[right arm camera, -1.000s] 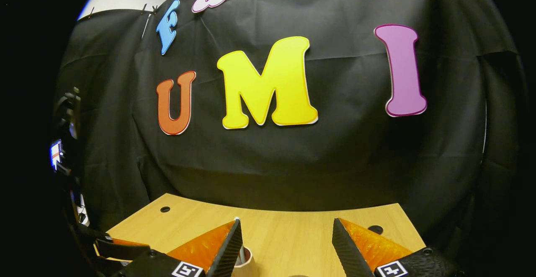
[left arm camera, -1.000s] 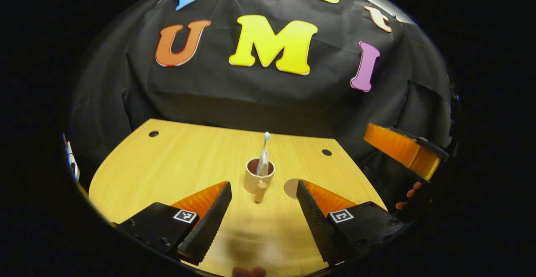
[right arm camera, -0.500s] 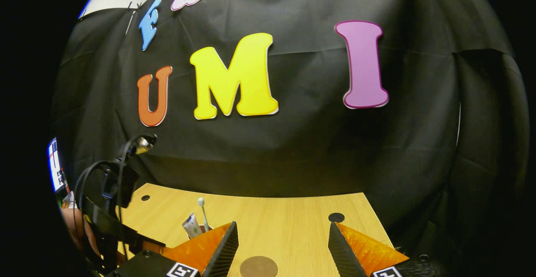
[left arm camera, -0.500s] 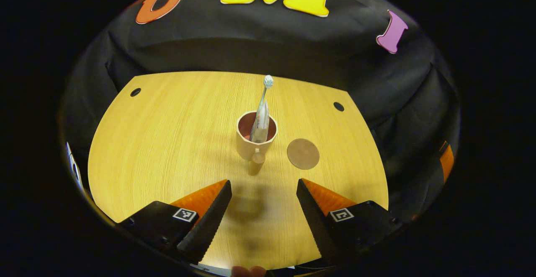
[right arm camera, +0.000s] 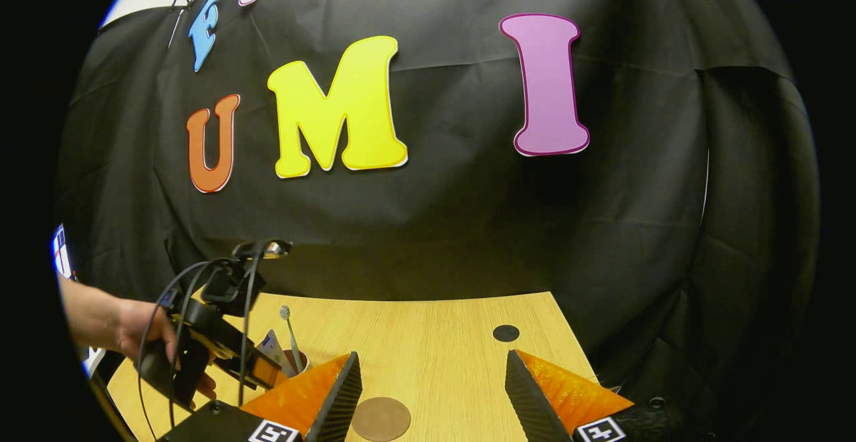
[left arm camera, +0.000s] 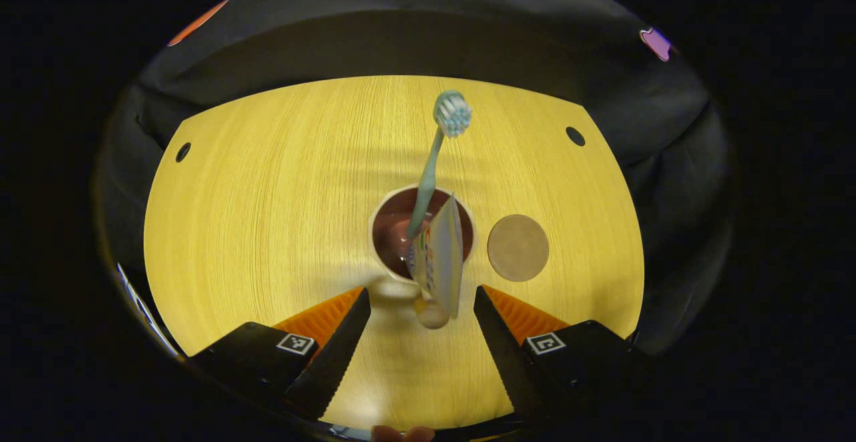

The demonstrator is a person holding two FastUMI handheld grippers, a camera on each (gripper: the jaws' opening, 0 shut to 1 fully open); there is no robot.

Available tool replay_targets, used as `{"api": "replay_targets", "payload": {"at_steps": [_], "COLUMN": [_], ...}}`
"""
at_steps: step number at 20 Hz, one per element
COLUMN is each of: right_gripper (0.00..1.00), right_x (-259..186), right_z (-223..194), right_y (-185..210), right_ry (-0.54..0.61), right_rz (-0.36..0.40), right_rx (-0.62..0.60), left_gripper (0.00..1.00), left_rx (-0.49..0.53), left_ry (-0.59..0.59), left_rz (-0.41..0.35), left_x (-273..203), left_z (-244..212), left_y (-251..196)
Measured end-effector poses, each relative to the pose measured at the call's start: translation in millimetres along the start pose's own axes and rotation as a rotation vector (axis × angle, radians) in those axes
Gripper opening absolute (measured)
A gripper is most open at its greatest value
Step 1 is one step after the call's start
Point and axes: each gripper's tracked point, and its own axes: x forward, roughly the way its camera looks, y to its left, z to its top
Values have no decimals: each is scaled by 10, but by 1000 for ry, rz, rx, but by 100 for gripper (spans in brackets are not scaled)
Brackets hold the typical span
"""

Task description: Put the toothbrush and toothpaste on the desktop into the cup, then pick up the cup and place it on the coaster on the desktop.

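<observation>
Tipping is the risk: left gripper (left arm camera: 421, 315) and right gripper (right arm camera: 428, 388) gape empty, and the cup (left arm camera: 388, 255) stands beside the coaster (left arm camera: 517, 247), top-heavy with toothbrush (left arm camera: 428, 174) and toothpaste (left arm camera: 441, 261), so an off-centre pinch could topple it.

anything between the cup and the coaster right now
No. In the left gripper view only a narrow strip of bare desktop separates the cup from the coaster; they sit side by side, not touching.

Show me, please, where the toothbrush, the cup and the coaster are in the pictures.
toothbrush (left arm camera: 453, 112): left gripper view, on its bristle head.
cup (left arm camera: 386, 228): left gripper view, on its inner wall, left of the toothbrush's stem.
coaster (left arm camera: 517, 248): left gripper view, on the middle of the round disc.
</observation>
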Motion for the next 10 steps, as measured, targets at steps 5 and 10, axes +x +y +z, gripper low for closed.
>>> {"api": "replay_targets", "payload": {"at_steps": [5,10], "right_gripper": [100,100], "right_x": [20,69], "right_z": [-46,-95], "right_y": [-56,-80], "right_ry": [21,42], "right_rz": [-13,-16], "right_rx": [9,19], "left_gripper": [98,87], "left_rx": [5,10], "left_ry": [99,122], "left_rz": [-12,-3], "left_x": [-70,-331], "left_z": [-14,155], "left_y": [-180,-317]}}
